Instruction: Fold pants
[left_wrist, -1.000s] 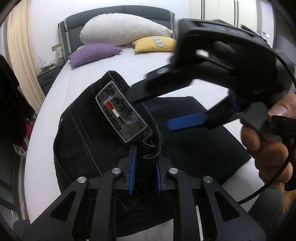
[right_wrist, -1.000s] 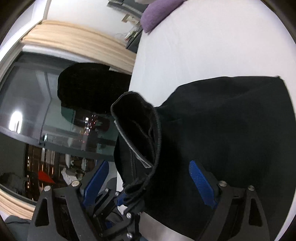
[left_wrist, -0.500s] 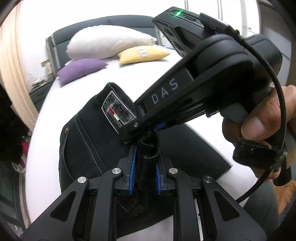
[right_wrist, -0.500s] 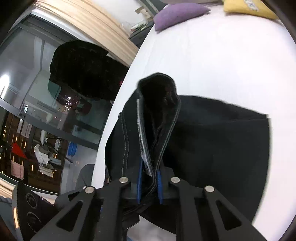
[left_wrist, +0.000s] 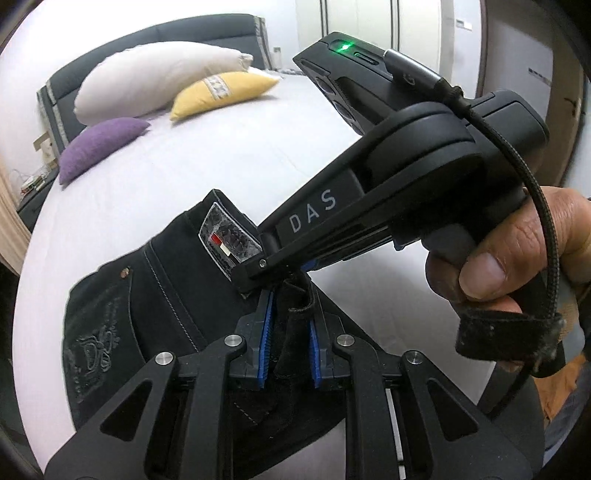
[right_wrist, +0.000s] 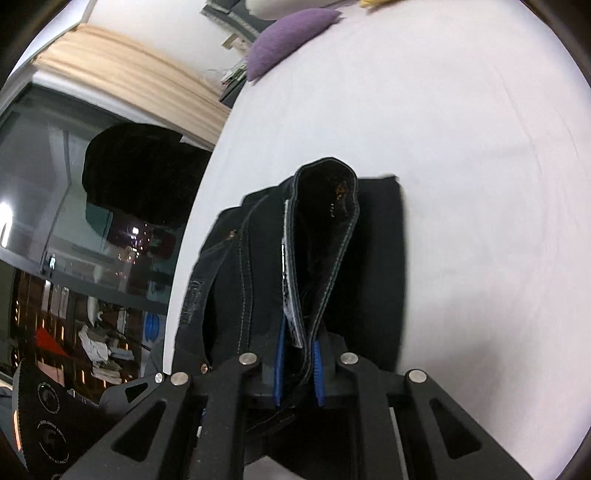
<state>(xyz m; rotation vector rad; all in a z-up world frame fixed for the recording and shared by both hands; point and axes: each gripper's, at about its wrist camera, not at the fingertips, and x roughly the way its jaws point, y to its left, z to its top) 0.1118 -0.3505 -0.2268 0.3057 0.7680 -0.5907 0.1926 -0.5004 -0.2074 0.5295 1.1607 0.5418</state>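
Observation:
Black pants (left_wrist: 155, 295) with white stitching and a grey waist patch (left_wrist: 225, 240) lie partly folded on the white bed. My left gripper (left_wrist: 288, 325) is shut on a fold of the waistband. My right gripper (right_wrist: 299, 354) is shut on the waistband too, and its black body (left_wrist: 388, 177) crosses the left wrist view just above the left fingers. In the right wrist view the pants (right_wrist: 325, 236) hang bunched and lifted above the sheet.
The bed sheet (left_wrist: 229, 155) spreads behind the pants. White (left_wrist: 155, 81), yellow (left_wrist: 221, 88) and purple (left_wrist: 99, 144) pillows lie at the headboard. The purple pillow also shows in the right wrist view (right_wrist: 291, 37). A dark window and curtain (right_wrist: 122, 74) stand left of the bed.
My right gripper was open one second ago; it came in beside the left gripper and shut on the waistband. The pants' top edge is lifted further off the bed.

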